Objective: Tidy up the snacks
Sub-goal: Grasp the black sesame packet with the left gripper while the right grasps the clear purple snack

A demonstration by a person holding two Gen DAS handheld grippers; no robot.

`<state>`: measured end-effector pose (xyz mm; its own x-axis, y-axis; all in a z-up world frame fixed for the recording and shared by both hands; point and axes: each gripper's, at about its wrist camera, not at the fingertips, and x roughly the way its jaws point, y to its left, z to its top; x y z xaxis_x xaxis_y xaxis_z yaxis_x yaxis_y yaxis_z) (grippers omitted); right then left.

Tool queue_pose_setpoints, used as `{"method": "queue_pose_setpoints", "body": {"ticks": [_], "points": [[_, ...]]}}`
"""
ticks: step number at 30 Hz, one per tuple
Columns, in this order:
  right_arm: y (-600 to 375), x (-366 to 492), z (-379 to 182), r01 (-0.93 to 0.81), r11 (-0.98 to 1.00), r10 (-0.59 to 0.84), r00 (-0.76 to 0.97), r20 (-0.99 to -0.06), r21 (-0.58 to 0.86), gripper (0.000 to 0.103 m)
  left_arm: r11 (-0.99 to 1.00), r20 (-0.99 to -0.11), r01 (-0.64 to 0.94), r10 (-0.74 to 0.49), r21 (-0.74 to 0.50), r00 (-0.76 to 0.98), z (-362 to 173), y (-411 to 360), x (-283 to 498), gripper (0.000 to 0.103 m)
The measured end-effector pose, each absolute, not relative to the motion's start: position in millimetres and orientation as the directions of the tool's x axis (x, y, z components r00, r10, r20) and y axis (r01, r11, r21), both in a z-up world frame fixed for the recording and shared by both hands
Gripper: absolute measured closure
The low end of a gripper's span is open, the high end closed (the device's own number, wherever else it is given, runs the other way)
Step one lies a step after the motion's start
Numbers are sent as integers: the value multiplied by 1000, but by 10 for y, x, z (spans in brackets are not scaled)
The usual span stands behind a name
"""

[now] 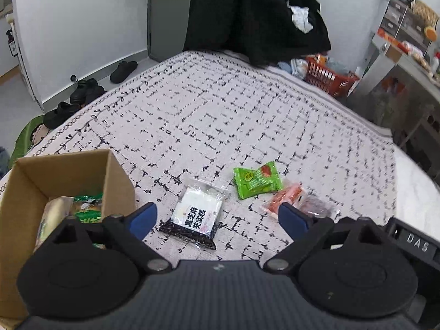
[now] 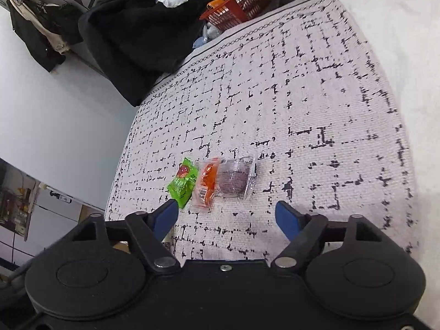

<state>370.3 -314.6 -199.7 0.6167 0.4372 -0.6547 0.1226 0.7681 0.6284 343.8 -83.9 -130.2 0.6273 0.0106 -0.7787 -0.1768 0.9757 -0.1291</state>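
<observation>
Here the two views do not show the same things. Only the left wrist view has the cardboard box [image 1: 55, 176], standing on the patterned cloth [image 1: 220, 104] at the left with green-labelled packets [image 1: 88, 209] already inside, and only this view has the black-and-white sesame packet [image 1: 194, 218]. That packet lies flat on the cloth between the blue fingers of the left gripper [image 1: 217, 218], near them but not touched — its long axis runs toward the camera and a little to the right, the dark end being the nearer one.

The right wrist view shows three snacks in a row just ahead of the right gripper [image 2: 227, 216]: a green packet [image 2: 183, 183], an orange packet [image 2: 206, 185] and a clear pack with a dark purple cake [image 2: 236, 177], each touching or overlapping its neighbour. The green packet points away and slightly right with its long side. In the left view the same green packet [image 1: 257, 180] lies apart from the sesame packet, to its right.

Both claws are released — fingers spread wide, nothing between them.
</observation>
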Motion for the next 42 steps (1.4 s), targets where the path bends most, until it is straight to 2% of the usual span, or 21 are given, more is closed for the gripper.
{"method": "queue_pose_setpoints", "body": {"ticks": [2,13,21,26,31,33,34,42], "points": [[-3135,3763,-2056,122,764,448,607,-657,634,36,975,-786,-187,23,-118,618,-1381,-841,3495,13],[-3113,4007,-2225,109,760,469,589,-658,640,46,977,-818,-204,70,-59,570,-1770,-866,3805,29],[-3059,4126,-2275,79,772,477,583,-657,631,48,975,-840,-222,105,-19,532,-1996,-813,3932,29],[-3019,4216,-2292,69,774,482,581,-656,630,48,973,-851,-228,89,-36,517,-2093,-783,3976,29],[-2973,4265,-2296,56,792,470,580,-666,608,48,964,-859,-257,73,-70,507,-2126,-727,3965,48],[-2963,4274,-2302,59,806,451,584,-675,590,59,965,-857,-251,63,-79,512,-2100,-731,3949,50],[-2963,4265,-2300,63,821,430,586,-687,568,73,965,-857,-248,56,-86,513,-2086,-734,3942,51],[-3032,4137,-2240,49,840,405,607,-684,541,92,965,-845,-230,15,-128,534,-1923,-771,3829,54]]}}
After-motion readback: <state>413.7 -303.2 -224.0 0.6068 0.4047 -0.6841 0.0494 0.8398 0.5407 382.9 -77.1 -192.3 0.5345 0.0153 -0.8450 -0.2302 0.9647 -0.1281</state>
